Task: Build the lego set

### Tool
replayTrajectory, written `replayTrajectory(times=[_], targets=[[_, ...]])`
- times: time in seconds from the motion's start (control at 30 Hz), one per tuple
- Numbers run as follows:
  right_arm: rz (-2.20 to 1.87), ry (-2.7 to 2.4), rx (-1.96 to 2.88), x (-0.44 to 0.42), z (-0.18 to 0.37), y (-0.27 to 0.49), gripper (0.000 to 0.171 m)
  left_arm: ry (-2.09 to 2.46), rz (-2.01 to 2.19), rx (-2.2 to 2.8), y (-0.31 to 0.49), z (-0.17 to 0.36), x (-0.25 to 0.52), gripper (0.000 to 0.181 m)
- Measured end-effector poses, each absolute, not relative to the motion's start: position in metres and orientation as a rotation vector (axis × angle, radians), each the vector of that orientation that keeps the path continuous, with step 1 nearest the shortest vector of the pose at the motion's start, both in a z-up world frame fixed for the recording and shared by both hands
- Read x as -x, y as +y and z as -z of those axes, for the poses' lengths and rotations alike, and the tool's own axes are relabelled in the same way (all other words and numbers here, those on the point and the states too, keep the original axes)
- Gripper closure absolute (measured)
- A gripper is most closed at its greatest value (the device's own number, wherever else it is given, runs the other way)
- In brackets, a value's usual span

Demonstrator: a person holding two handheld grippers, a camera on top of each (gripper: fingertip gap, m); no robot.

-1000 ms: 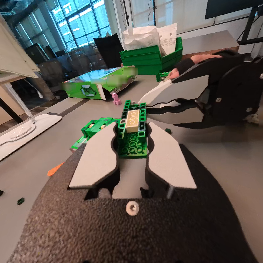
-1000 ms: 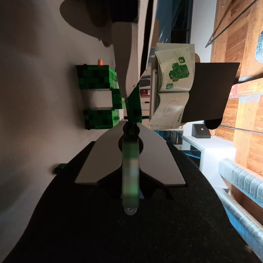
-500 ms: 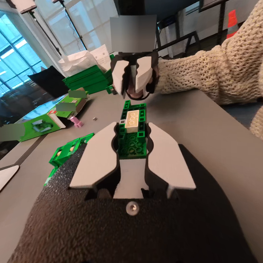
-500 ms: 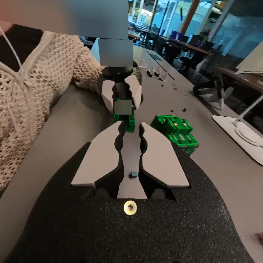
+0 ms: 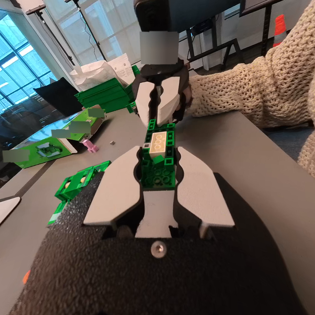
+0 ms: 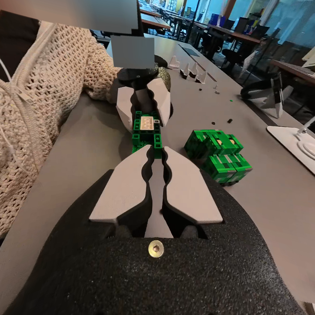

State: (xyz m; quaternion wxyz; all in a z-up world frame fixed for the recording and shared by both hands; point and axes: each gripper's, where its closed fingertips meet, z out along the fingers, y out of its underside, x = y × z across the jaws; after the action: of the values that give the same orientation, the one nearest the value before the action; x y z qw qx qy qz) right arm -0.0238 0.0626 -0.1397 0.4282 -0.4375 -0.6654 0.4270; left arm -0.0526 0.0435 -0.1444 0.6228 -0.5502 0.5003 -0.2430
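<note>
A green lego assembly [image 5: 158, 177] with a cream brick [image 5: 157, 143] on top rests on the grey table. My left gripper [image 5: 157, 153] is shut on its sides. A small loose green piece [image 5: 158, 160] lies tilted on it by the cream brick. My right gripper [image 6: 156, 149] faces the left one from the far end. Its fingers are nearly together, with the tips pinching a green corner post [image 6: 158, 146] of the assembly [image 6: 146, 133]. The right gripper also shows in the left wrist view [image 5: 152, 121], and the left gripper in the right wrist view [image 6: 144, 119].
A finished green block model [image 6: 218, 153] lies beside the assembly and also shows in the left wrist view [image 5: 76, 184]. A green set box [image 5: 51, 144], a pink figure [image 5: 90, 146] and green bins [image 5: 105, 97] stand farther off. Small dark pieces [image 6: 221, 121] and a white pad [image 6: 298, 144] lie on the table. A knitted sleeve [image 5: 247, 98] rests at the table edge. The tips of one gripper are about 5 cm away from the tips of the other. The pink figure [image 5: 90, 146] is about equally far from each gripper, around 30 cm.
My right gripper has come down from above the assembly, narrowed, and closed its tips on the far corner. A small green piece now lies on the assembly. The left gripper still holds it.
</note>
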Motion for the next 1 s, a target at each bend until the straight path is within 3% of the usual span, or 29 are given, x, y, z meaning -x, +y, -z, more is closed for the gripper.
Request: replayTrajectory(times=[0.23, 0.33, 0.4, 0.63, 1.0], targets=[[-1.088, -1.639, 1.077, 0.023, 0.138, 0.063, 0.161, 1.145, 0.538, 1.271, 0.044, 0.145, 0.054, 0.145], [-1.269, -1.632, 1.081, 0.02, 0.131, 0.053, 0.122, 1.142, 0.529, 1.275, 0.045, 0.145, 0.054, 0.145], [-1.25, -1.659, 1.113, 0.023, 0.138, 0.053, 0.112, 1.138, 0.523, 1.281, 0.046, 0.146, 0.054, 0.145], [-1.066, -1.724, 1.145, 0.039, 0.161, 0.053, 0.134, 1.138, 0.521, 1.302, 0.046, 0.147, 0.055, 0.145], [-1.205, -1.666, 1.164, 0.04, 0.157, 0.056, 0.134, 1.07, 0.509, 1.304, 0.051, 0.141, 0.061, 0.137]])
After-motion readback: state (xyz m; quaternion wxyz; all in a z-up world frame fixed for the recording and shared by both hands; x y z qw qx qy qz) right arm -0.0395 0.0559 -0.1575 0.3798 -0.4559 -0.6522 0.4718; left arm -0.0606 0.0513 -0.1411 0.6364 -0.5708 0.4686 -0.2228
